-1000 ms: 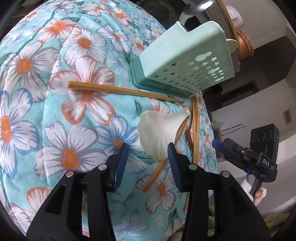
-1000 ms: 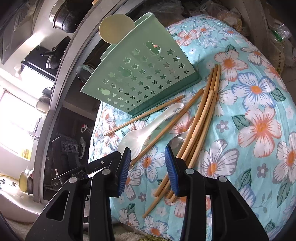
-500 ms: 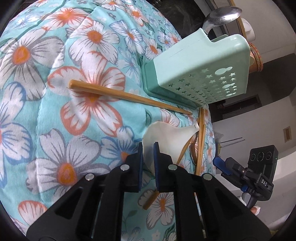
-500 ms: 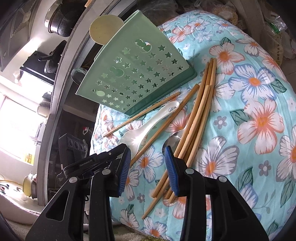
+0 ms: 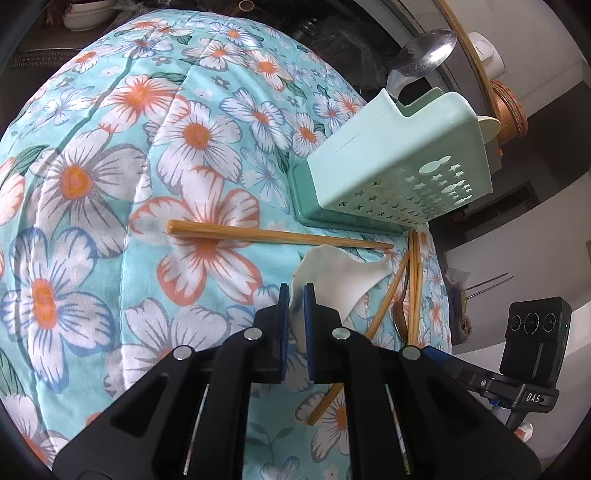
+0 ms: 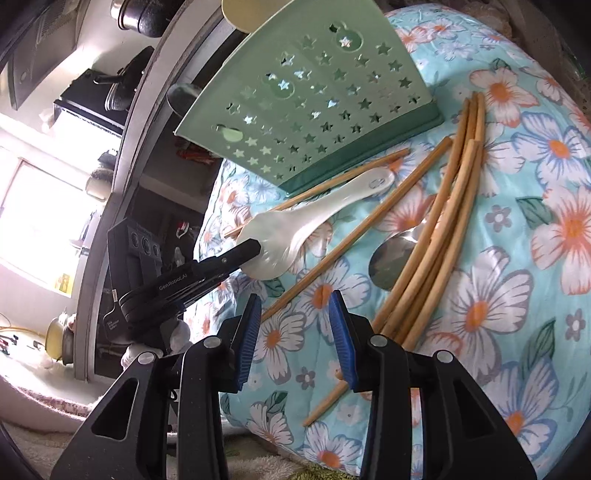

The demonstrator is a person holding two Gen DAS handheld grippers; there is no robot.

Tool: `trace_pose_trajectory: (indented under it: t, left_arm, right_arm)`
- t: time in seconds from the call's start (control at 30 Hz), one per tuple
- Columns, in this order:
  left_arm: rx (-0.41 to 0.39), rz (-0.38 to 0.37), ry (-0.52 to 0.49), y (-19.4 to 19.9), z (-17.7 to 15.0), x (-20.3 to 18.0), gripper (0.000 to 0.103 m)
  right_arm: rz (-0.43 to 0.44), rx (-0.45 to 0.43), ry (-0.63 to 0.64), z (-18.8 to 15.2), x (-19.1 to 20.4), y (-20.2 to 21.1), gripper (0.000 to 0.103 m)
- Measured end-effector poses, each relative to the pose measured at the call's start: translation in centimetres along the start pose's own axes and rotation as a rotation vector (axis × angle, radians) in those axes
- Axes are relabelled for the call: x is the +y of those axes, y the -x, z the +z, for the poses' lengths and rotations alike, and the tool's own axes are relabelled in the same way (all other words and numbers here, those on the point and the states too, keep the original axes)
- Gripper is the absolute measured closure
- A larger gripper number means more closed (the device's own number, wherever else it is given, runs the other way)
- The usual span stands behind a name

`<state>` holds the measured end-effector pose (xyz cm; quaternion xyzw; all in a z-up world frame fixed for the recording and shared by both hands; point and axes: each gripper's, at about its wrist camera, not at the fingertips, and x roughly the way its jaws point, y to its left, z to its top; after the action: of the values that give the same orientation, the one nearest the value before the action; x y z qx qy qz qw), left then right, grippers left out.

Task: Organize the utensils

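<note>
A white ceramic spoon lies on the floral cloth below the green star-punched utensil holder. My left gripper is shut on the rim of the spoon's bowl. The right wrist view shows the same grip: left gripper pinching the white spoon. My right gripper stands open just above the cloth, with one chopstick's lower end near its left pad. A bundle of chopsticks lies over a metal spoon. The holder contains another metal spoon.
A single chopstick lies across the cloth in front of the holder. A black camera unit on a stand sits off the table's edge. Stacked bowls sit beyond the far corner. The cloth's left half is bare.
My left gripper's jaws have closed from wide apart onto the white spoon's bowl. The right gripper has edged closer to the chopsticks, still open the same width.
</note>
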<state>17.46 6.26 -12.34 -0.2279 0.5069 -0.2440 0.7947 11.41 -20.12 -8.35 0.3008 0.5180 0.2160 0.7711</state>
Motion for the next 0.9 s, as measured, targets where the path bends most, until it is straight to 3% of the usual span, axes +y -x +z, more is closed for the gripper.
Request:
trace_pose_trajectory:
  t: [0.2,0.37,0.67,0.9]
  left_arm:
    - [-0.008,0.009,-0.016,0.1,-0.2,0.0,0.096]
    - [-0.010,0.010,-0.022,0.0,-0.2,-0.1,0.096]
    - [-0.006,0.010,-0.022,-0.2,-0.2,0.1,0.095]
    - [-0.006,0.010,-0.020,-0.2,-0.2,0.2,0.095]
  right_arm:
    - [-0.042,0.088,-0.022,-0.2,-0.5,-2.6,0.065]
    - [-0.129,0.095,-0.010,-0.8,-0.7,-2.5,0.065]
    - [-0.338,0.038,0.084,-1.4,-0.1,-0.7,0.065]
    - [-0.475,-0.035,0.235,-1.7,1.5,-0.1,0.065]
